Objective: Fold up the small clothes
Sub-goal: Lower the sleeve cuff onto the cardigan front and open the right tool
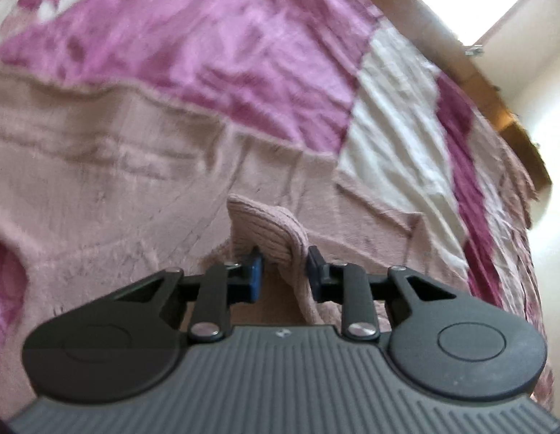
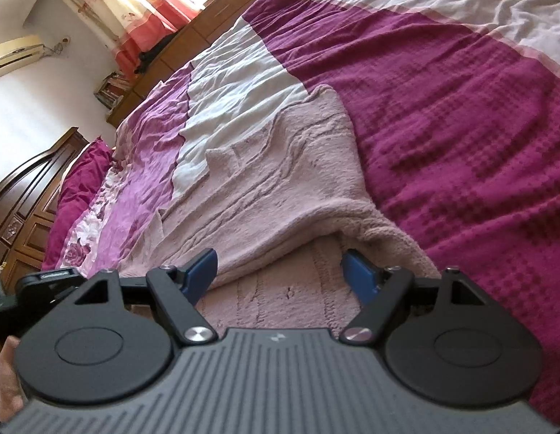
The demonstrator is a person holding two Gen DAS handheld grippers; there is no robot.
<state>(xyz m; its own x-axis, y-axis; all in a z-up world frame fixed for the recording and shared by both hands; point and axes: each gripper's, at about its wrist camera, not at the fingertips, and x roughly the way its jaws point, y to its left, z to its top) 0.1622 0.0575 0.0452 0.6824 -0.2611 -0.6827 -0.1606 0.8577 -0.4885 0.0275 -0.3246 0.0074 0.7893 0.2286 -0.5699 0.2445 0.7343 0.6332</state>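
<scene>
One fuzzy pale-pink knitted garment (image 2: 280, 181) lies spread on the bed's purple-and-white patterned bedspread (image 2: 442, 108). Two tools work at its near edge: the left tool (image 1: 284, 266) has pinched a raised ribbed fold (image 1: 265, 224), while the right tool (image 2: 280, 271) hovers spread apart over the fabric.

A fuzzy pink knit garment (image 2: 280, 181) lies on a wrinkled matt cotton bedspread (image 2: 442, 115) beside glossy carved wood headboard (image 2: 26, 199).

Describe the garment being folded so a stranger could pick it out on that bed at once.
Start from the wide bed cover of purple and white patches. Spread on it lies a pale dusty-pink knitted sweater, its ribbed cuff bunched between the left gripper's fingers. Unlike the smooth printed bedding around it, it is one plain colour, fuzzy and cable-textured.
</scene>
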